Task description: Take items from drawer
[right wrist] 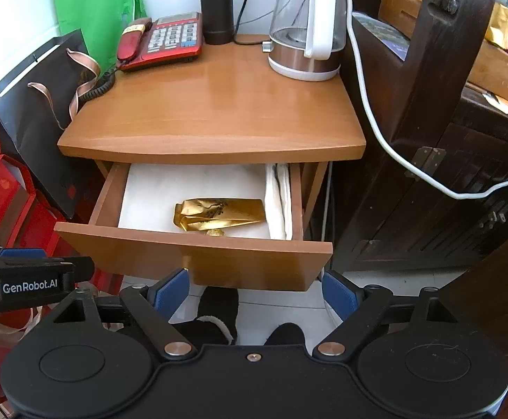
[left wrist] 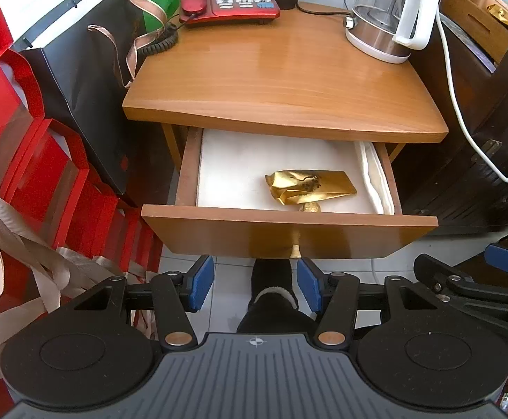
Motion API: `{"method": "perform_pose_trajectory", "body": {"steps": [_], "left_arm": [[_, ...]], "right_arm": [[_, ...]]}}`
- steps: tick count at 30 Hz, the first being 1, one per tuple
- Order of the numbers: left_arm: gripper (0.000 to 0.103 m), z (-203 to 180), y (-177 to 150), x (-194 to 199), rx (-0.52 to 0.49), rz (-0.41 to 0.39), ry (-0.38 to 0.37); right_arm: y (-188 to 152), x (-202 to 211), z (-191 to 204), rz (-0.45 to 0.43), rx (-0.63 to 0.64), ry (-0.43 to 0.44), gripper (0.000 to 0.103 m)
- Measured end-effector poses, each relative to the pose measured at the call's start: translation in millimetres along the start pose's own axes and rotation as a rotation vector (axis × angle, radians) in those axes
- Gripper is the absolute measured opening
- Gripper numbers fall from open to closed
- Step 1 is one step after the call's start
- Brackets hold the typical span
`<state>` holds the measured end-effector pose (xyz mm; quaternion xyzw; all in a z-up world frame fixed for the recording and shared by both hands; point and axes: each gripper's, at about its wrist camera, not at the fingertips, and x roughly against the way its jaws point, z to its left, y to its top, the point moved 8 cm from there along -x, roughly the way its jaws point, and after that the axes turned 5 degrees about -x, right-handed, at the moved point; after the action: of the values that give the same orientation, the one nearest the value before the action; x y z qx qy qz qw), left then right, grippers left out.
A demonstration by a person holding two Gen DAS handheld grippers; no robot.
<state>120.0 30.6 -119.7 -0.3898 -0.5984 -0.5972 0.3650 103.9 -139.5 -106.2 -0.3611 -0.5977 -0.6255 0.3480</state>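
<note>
Right wrist view: drawer [right wrist: 191,255] open, my right gripper [right wrist: 255,291] gaping and empty, left gripper [left wrist: 255,284] likewise; best to descend squarely over the gold packet [right wrist: 219,214], pinching across its width.

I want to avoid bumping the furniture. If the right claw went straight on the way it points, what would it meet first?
Probably the drawer front, which sits between the open right claw fingers; the gold packet lies beyond. Depth is uncertain.

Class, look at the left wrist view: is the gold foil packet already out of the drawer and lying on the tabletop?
No. The gold foil packet lies inside the open drawer, on its white liner, below the tabletop.
</note>
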Motion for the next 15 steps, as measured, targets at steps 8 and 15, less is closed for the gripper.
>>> {"method": "perform_pose_trajectory", "body": {"steps": [8,15], "left_arm": [[0.056,-2.1,-0.5,-2.5,-0.005,0.007,-0.001],[0.056,-4.7,-1.9,-6.4,-0.010,0.017,-0.003]], "right_arm": [[0.4,0.9,2.5,-0.004,0.009,-0.002,0.082],[1.5,2.0,3.6,-0.010,0.012,0.000,0.082]]}}
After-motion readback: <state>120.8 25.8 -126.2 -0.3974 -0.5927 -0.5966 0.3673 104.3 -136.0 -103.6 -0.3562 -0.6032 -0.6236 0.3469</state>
